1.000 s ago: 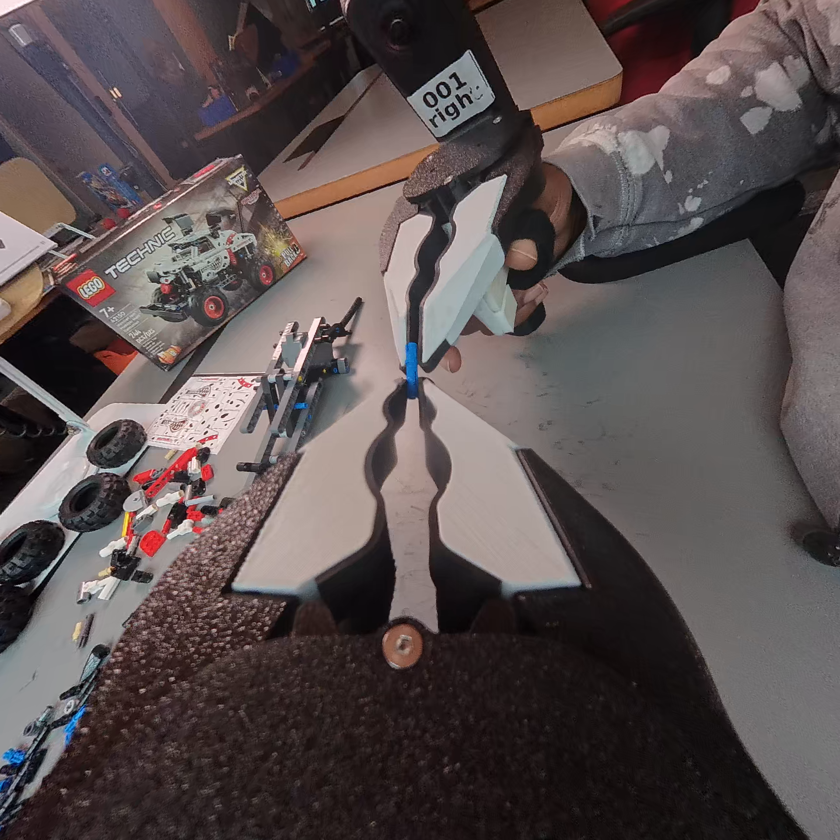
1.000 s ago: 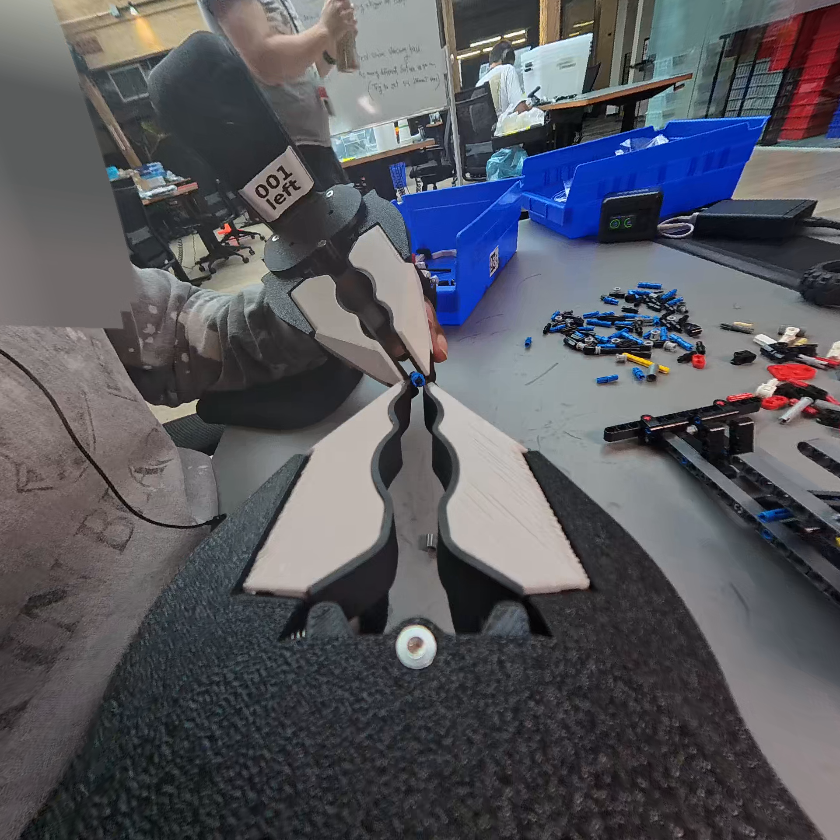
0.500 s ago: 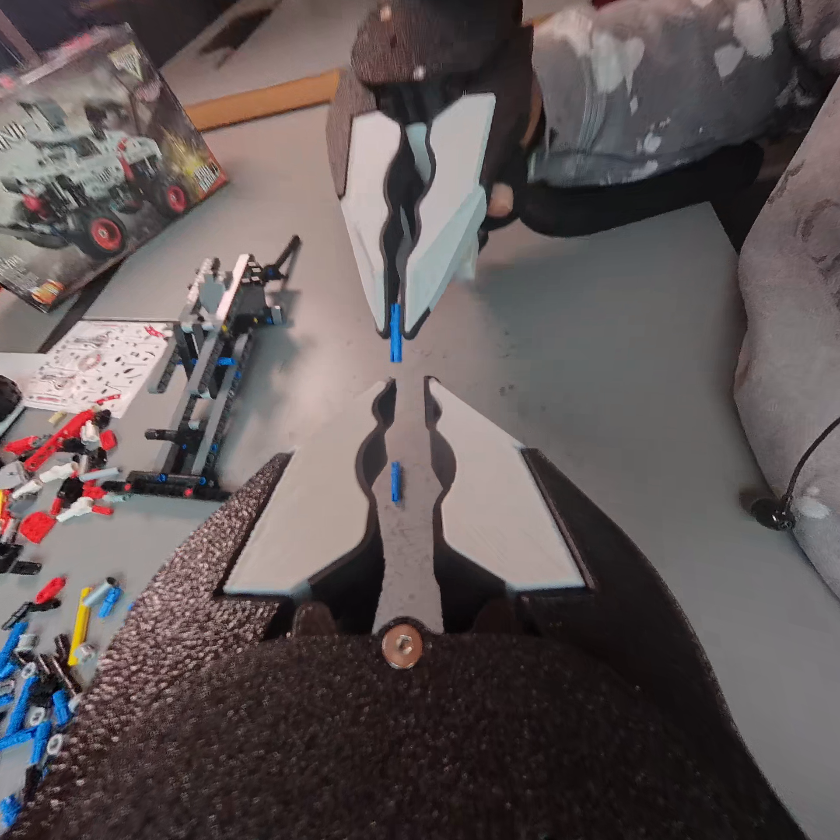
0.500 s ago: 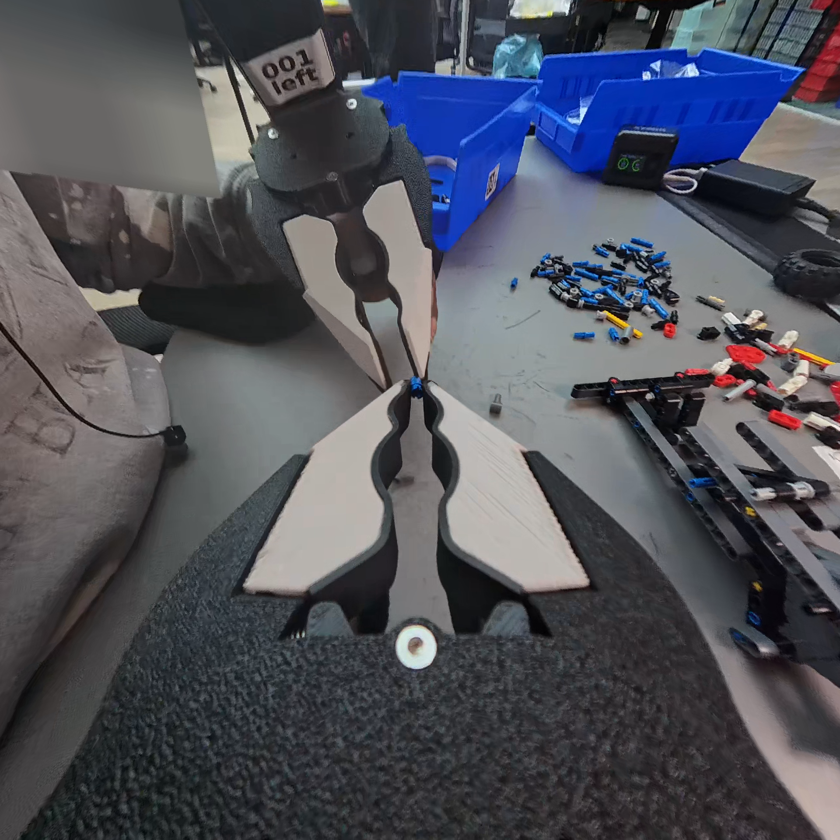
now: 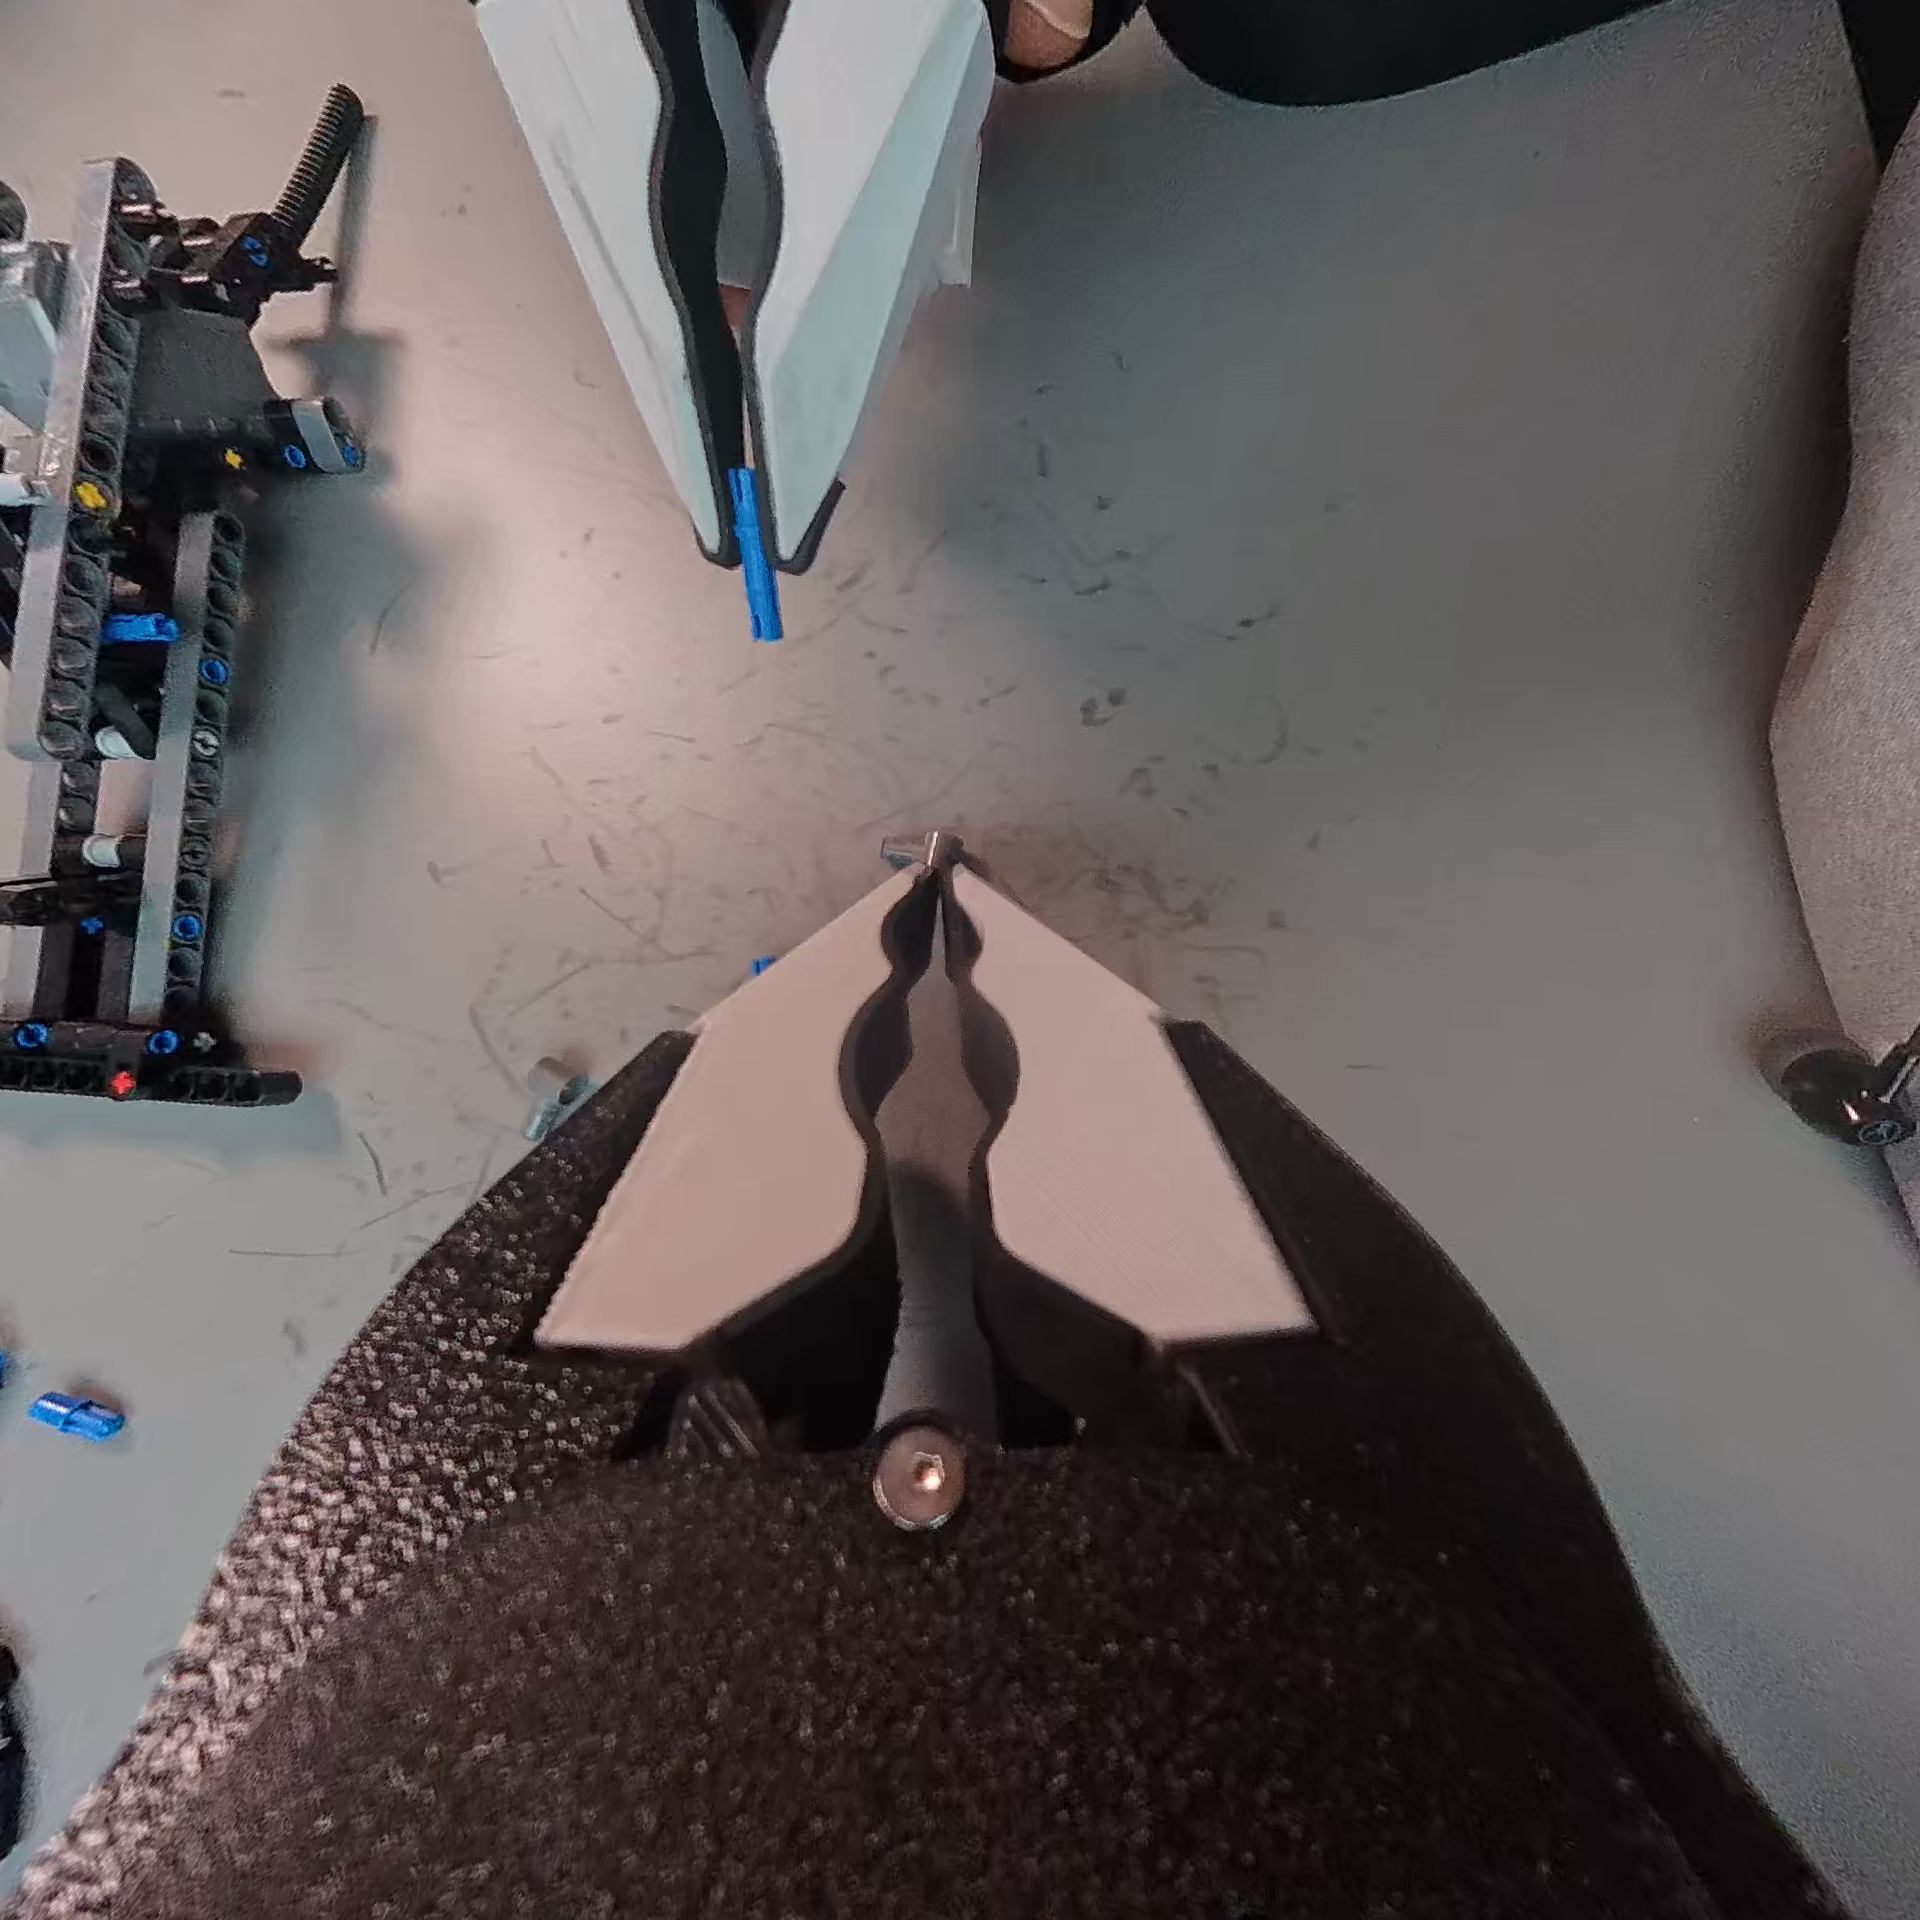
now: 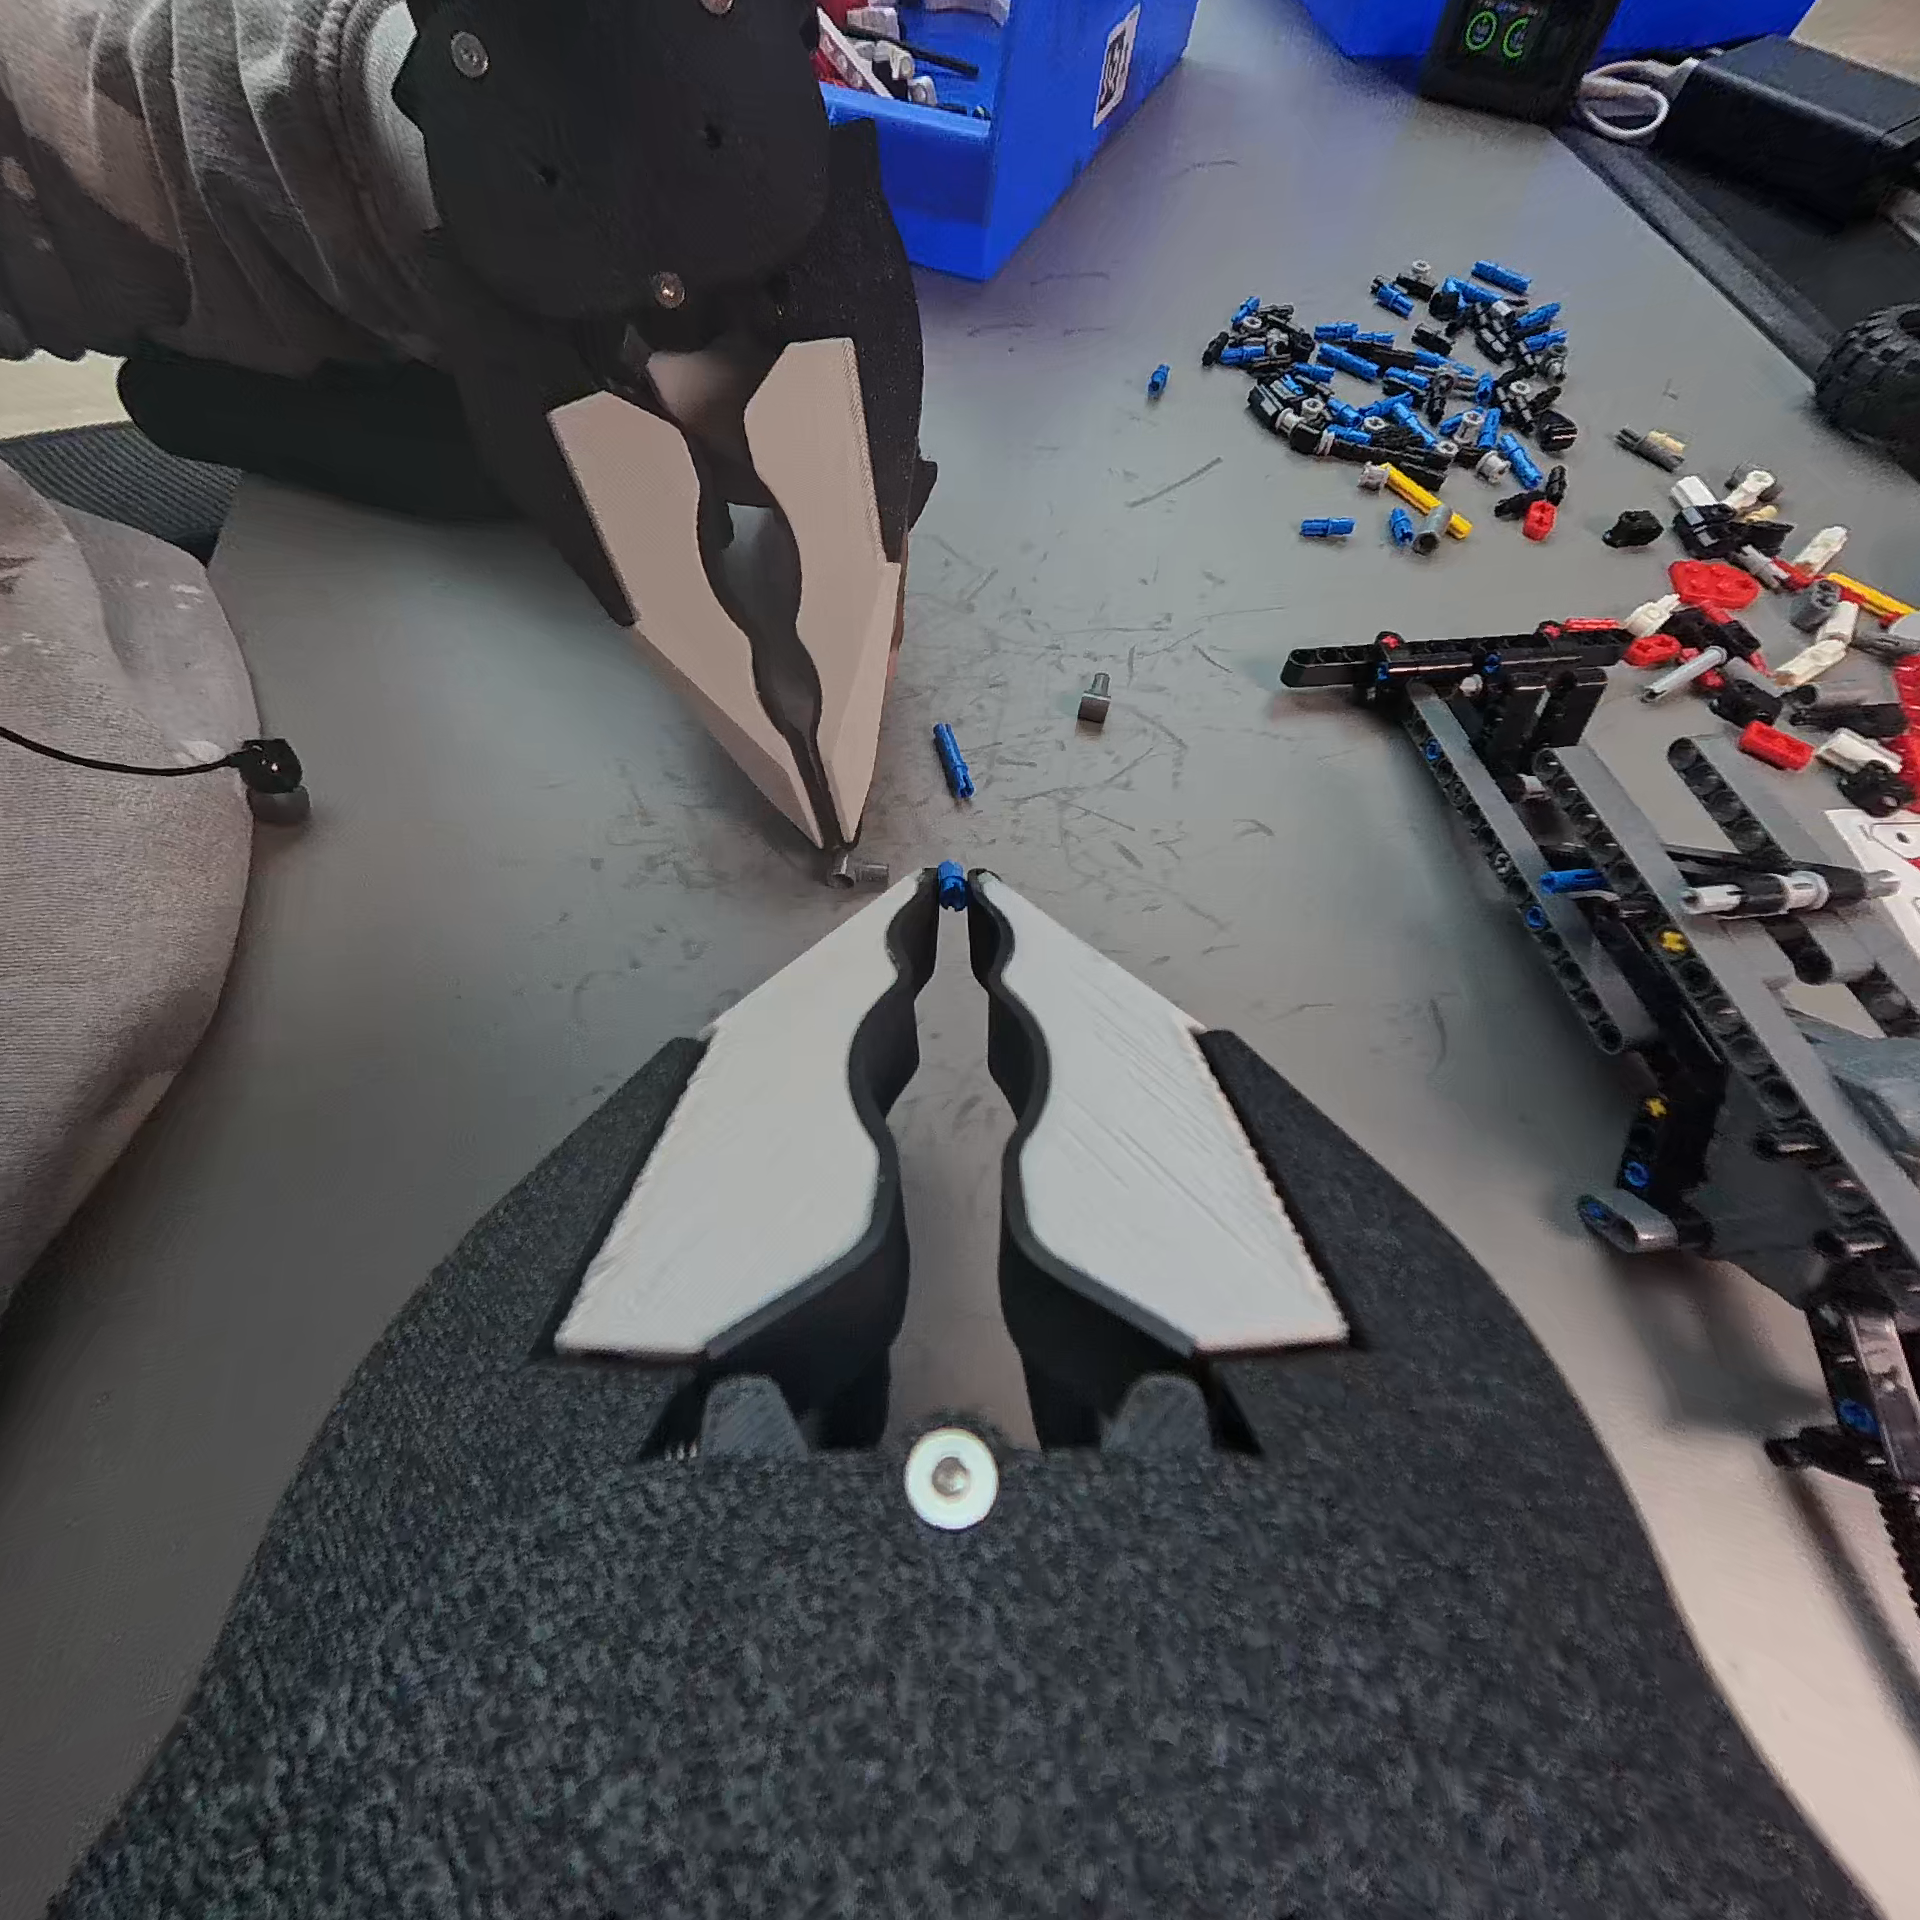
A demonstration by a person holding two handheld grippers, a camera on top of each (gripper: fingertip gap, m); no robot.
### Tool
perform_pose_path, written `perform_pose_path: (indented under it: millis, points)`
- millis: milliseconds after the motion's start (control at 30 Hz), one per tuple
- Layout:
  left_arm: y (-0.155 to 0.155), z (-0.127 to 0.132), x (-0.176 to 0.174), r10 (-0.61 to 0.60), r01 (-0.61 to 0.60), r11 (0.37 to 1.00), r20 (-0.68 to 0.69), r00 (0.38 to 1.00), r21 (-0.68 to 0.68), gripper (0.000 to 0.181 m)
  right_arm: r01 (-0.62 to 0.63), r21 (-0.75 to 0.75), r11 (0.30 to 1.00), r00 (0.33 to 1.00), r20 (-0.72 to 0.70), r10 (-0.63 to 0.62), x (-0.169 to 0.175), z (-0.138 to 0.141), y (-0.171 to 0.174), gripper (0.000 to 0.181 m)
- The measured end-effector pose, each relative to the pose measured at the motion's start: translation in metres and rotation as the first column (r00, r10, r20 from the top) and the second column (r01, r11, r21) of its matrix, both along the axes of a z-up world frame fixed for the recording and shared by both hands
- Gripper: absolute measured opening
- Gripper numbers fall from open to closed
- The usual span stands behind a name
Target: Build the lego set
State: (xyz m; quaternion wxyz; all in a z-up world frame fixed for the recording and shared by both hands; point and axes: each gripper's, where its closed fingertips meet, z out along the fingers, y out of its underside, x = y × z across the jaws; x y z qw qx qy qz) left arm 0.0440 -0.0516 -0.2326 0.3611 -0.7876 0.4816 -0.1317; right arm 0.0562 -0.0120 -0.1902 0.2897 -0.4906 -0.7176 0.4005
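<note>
Scuffed grey tabletop (image 6: 520, 1039) fills both of our views, with blue bins (image 6: 1018, 135) at its far edge and a heap of small blue and black pins (image 6: 1403, 384) near them. We hold our left gripper (image 5: 932, 868) tilted steeply down, its tips at the table and drawn almost together around a small grey connector piece (image 5: 920, 848); from the right wrist view that same gripper (image 6: 831, 836) stands point-down with the piece (image 6: 857, 869) lying at its tips, and whether it is truly pinched or only touched we cannot tell. A mottled grey sleeve (image 6: 208, 177) reaches in behind it. Our right gripper (image 6: 948, 883) sits lower and flatter, jaws clamped on a blue pin (image 6: 948, 885); from the left wrist view this gripper (image 5: 756, 540) points toward us, with the pin (image 5: 756, 566) sticking out past the fingertips above the table. The two grippers face each other, near but apart. Another blue pin (image 6: 952, 761) and a grey stub piece (image 6: 1093, 698) lie loose between them and the chassis (image 6: 1662, 935), the long grey-and-black beam frame resting flat on our right gripper's right side.
</note>
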Motion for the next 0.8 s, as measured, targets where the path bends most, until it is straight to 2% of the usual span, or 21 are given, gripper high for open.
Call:
perform_pose_path:
  millis: [300, 533, 700, 800]
  points:
    - [-0.001, -0.005, -0.006, 0.004, -0.004, 1.0, -0.025, 1.0, -0.017, 0.002, 0.013, 0.007, 1.0, 1.0, 0.017, -0.013, 0.0, -0.005, 0.003, 0.005]
    - [-0.001, 0.001, -0.008, 0.02, -0.02, 0.999, 0.022, 1.0, -0.03, 0.006, 0.014, 0.002, 1.0, 1.0, 0.014, -0.014, 0.001, -0.004, 0.003, 0.005]
    - [0.005, -0.001, -0.008, 0.019, -0.019, 1.0, 0.017, 1.0, -0.009, 0.025, -0.037, -0.015, 0.999, 0.999, 0.032, 0.038, 0.004, -0.006, -0.008, 0.005]
    - [0.007, -0.002, -0.006, -0.024, 0.025, 1.0, 0.03, 0.999, -0.019, 0.026, -0.089, -0.031, 0.996, 0.994, 0.063, 0.091, 0.008, -0.011, -0.018, 0.005]
